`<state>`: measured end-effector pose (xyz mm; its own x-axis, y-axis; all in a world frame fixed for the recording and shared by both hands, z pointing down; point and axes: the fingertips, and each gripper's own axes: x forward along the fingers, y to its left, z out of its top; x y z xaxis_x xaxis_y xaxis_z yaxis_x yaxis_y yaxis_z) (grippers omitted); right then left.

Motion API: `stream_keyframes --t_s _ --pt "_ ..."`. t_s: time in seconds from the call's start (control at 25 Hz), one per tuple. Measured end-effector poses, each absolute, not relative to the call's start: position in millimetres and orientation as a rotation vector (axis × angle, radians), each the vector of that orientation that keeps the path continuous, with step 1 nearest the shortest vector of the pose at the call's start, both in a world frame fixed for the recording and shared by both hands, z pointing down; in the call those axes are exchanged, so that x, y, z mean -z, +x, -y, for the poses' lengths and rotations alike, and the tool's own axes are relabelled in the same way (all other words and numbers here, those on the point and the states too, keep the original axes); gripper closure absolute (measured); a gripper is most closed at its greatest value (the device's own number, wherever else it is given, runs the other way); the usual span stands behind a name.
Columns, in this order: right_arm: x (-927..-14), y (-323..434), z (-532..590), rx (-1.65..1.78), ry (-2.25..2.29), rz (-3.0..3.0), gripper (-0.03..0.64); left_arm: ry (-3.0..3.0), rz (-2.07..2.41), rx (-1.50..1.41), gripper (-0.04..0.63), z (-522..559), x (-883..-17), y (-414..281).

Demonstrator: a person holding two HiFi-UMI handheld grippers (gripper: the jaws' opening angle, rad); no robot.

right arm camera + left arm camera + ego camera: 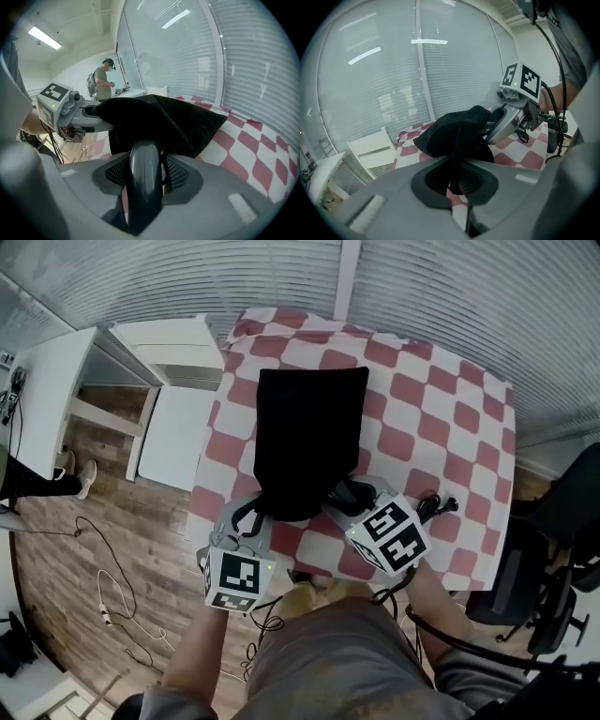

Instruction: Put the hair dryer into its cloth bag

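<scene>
The dark grey plastic hair dryer (143, 197) sits at the table's near edge. Its handle is clamped in the right gripper (145, 161), and its long axis runs far-left into the mouth of the black cloth bag (309, 437), where its head is hidden. Just left, the left gripper (457, 176) pinches the bag's near hem. The bag lies lengthwise on the red-and-white chequered tablecloth (441, 409).
</scene>
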<state>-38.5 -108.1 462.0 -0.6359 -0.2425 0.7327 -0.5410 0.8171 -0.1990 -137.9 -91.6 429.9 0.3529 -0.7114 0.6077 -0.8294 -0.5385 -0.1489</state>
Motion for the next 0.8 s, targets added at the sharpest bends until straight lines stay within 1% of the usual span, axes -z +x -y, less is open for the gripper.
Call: stream_keyframes --t_s 0.36,0.64,0.8 --pt "-462.7 -34.3 113.0 -0.600 0.616 2.263 0.407 2.481 1.334 -0.975 0.588 72.3 -419.3 -125.9" --pt "-456.1 -28.8 115.1 -0.712 0.640 2.317 0.407 2.393 1.408 -0.931 0.589 66.2 -421.2 -149.8" --pt "-447.8 -29.7 116.3 -0.684 0.630 2.357 0.407 2.386 1.385 -0.945 0.589 59.8 -426.3 -151.2"
